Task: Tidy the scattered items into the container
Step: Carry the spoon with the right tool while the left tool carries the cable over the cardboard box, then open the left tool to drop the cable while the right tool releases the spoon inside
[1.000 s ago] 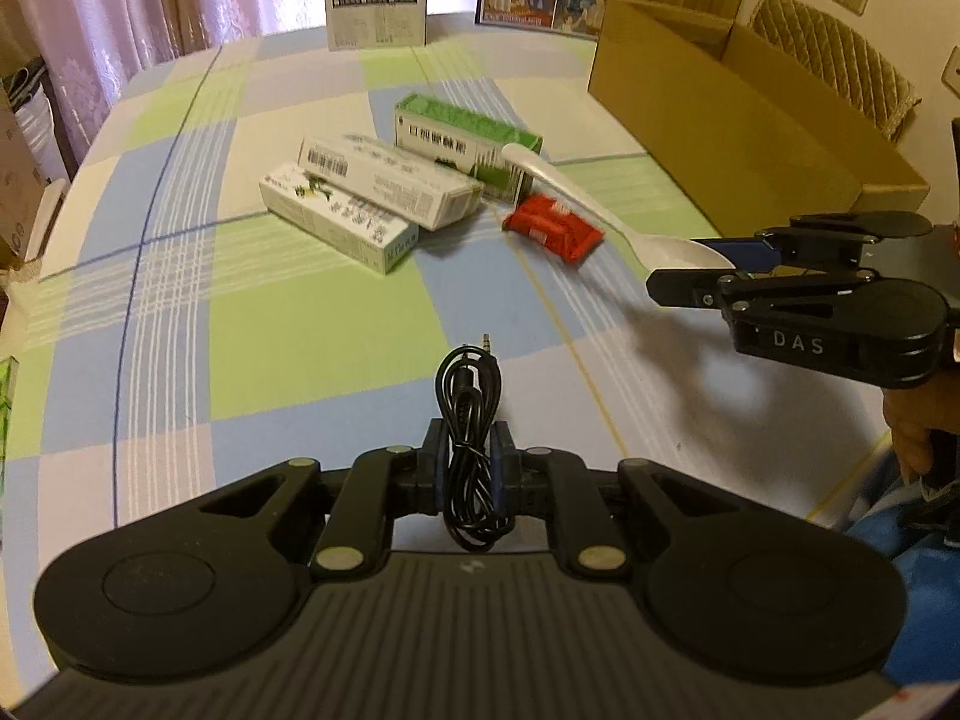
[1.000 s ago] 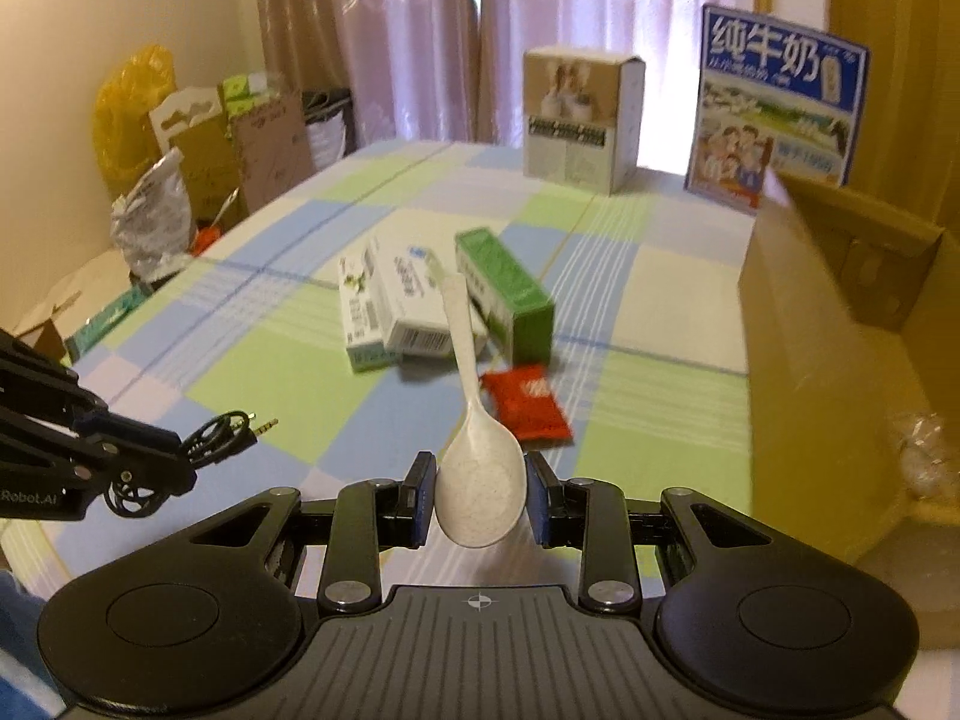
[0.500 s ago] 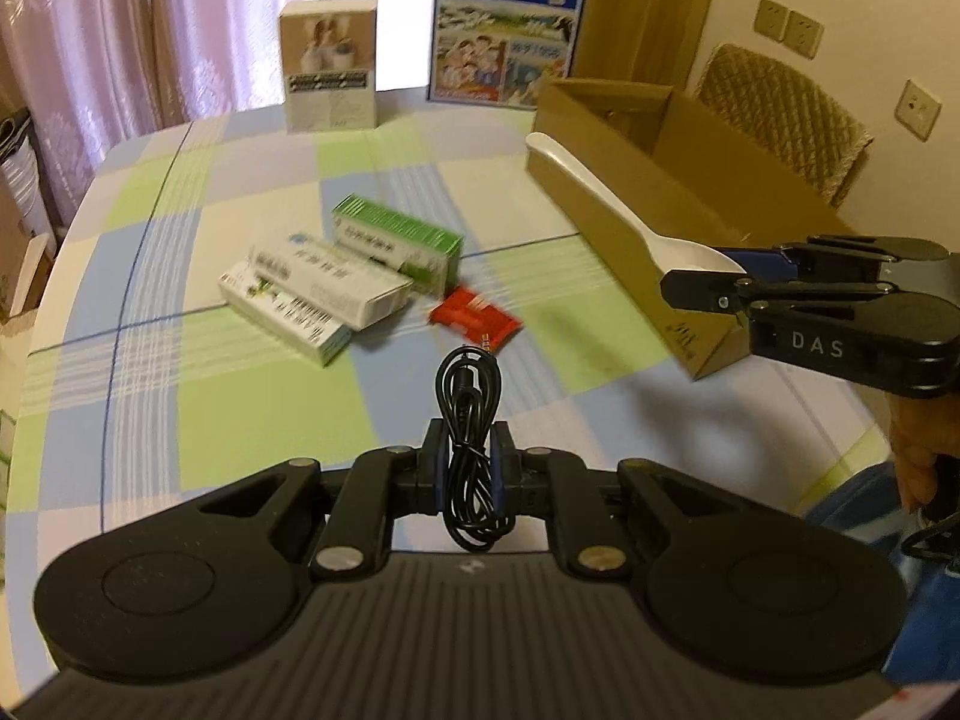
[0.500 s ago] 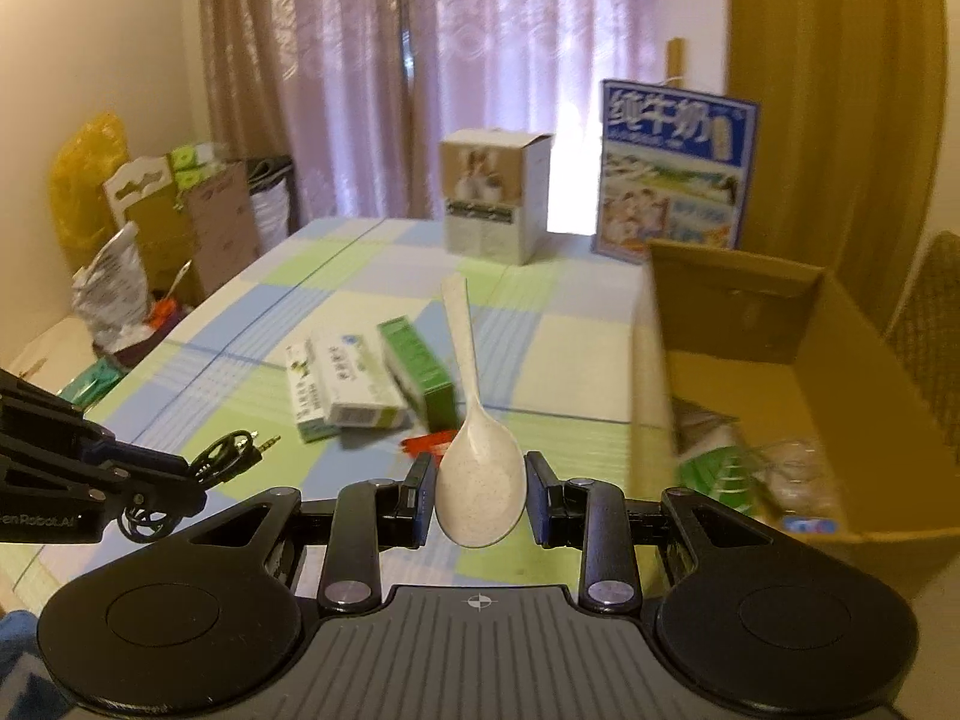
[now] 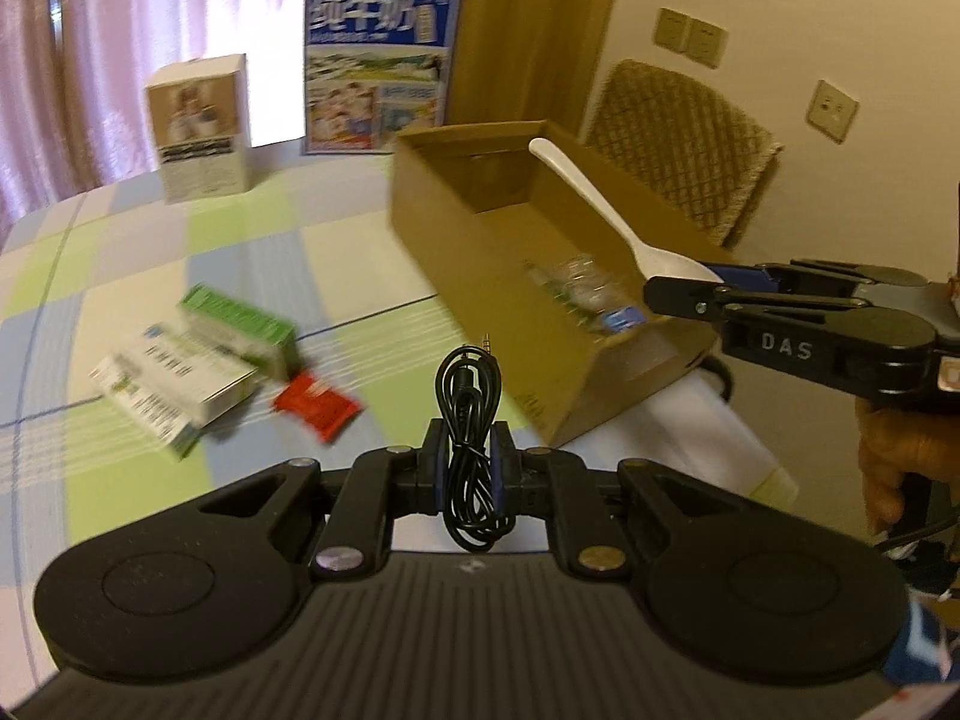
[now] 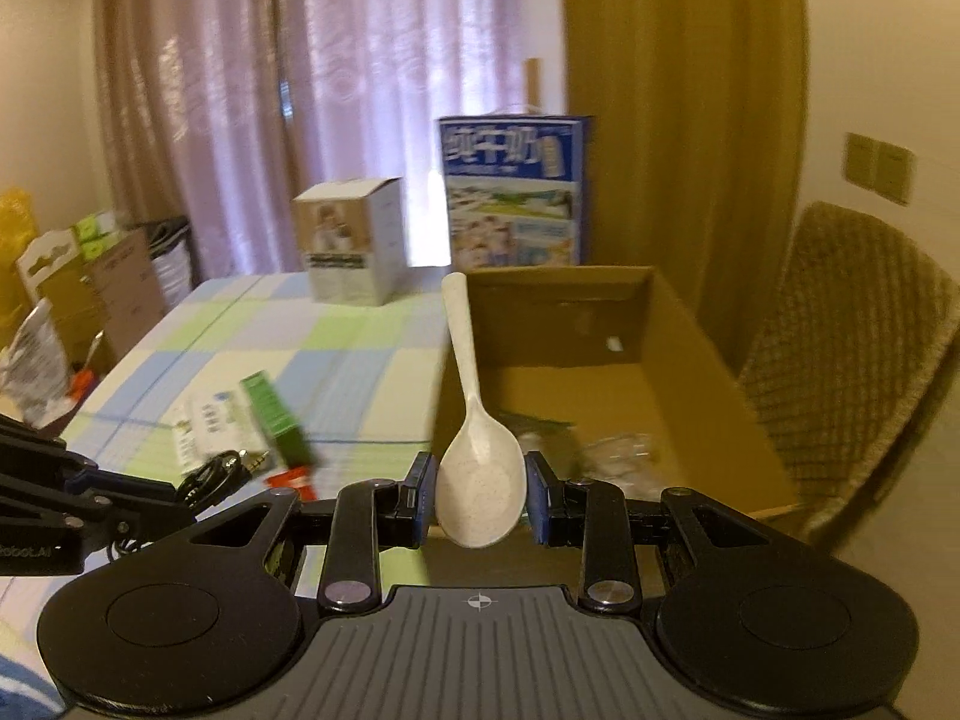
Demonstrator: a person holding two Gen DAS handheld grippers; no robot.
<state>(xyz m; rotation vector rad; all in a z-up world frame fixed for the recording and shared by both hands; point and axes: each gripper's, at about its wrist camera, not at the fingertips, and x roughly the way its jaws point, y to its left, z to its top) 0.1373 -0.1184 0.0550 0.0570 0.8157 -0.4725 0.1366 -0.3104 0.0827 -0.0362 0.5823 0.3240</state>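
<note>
My left gripper [image 5: 468, 468] is shut on a coiled black audio cable [image 5: 469, 414], held above the table near the cardboard box [image 5: 480, 258]. My right gripper [image 6: 480, 495] is shut on the bowl of a white spoon [image 6: 477, 450], its handle pointing up toward the box [image 6: 690, 336]. In the left wrist view the right gripper [image 5: 684, 291] holds the spoon [image 5: 600, 210] over the box's near end. The box holds clear bags and small packets. Green and white cartons [image 5: 198, 354] and a red packet [image 5: 318, 408] lie on the checked tablecloth.
A white product box [image 5: 201, 126] and a blue milk carton case [image 5: 378, 69] stand at the table's far edge. A woven chair [image 6: 852, 348] stands right of the box. Bags and cartons are piled on the floor at left [image 6: 60, 300].
Both grippers have risen and swung right toward the box, each still holding its item. The spoon now hangs over the box; the box interior has come into view.
</note>
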